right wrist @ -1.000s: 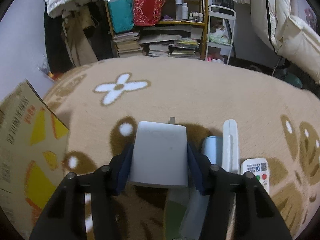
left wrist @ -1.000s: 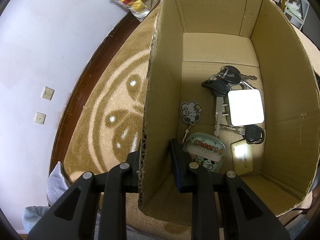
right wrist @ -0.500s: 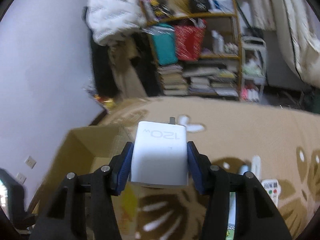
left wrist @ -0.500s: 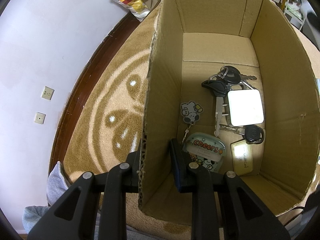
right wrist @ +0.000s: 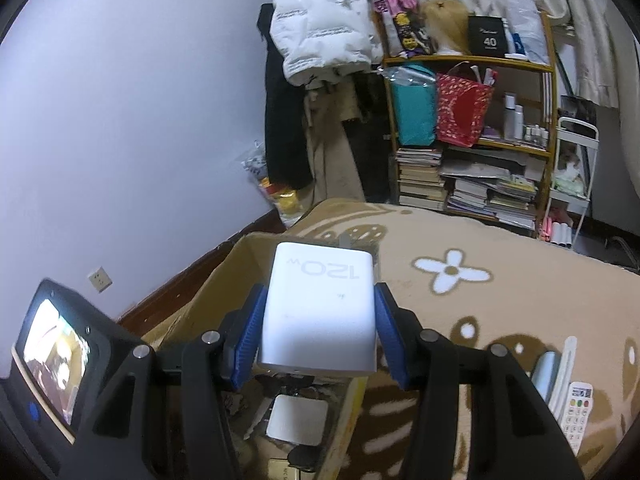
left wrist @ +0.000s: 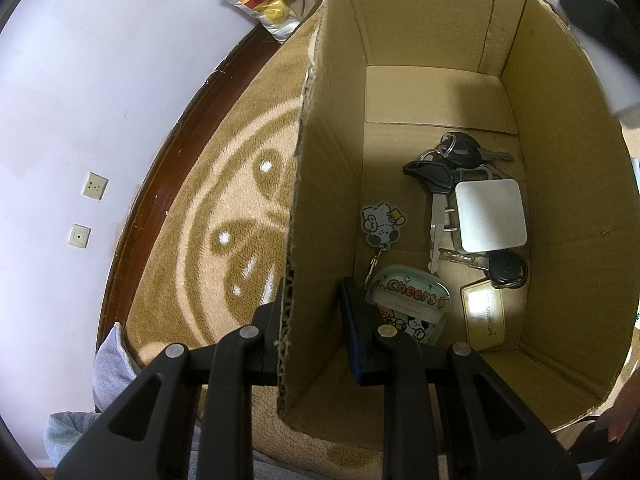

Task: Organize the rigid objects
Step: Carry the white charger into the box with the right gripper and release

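Note:
An open cardboard box (left wrist: 332, 184) stands on the patterned carpet, and my left gripper (left wrist: 314, 326) is shut on its left wall. Inside lie several keys (left wrist: 440, 176), a white square charger (left wrist: 490, 216), a cartoon keychain (left wrist: 380, 224), a "Cheers" tin (left wrist: 412, 304) and a gold smart card (left wrist: 484, 316). My right gripper (right wrist: 319, 336) is shut on a white 120W charger (right wrist: 320, 312), held in the air above the box (right wrist: 224, 280). The boxed charger (right wrist: 298, 420) shows below it. The right gripper with its charger (left wrist: 600, 40) appears blurred over the box's far right corner.
On the carpet at the right lie a white remote (right wrist: 576, 412), a white stick (right wrist: 566, 360) and a silver cylinder (right wrist: 544, 372). A crowded shelf (right wrist: 472, 132) and hanging coats (right wrist: 320, 40) stand behind. The wall and baseboard (left wrist: 176, 148) run close along the box's left.
My right gripper lifted the 120W charger off the carpet and swung it left and up over the box. The left gripper has kept its hold on the box wall.

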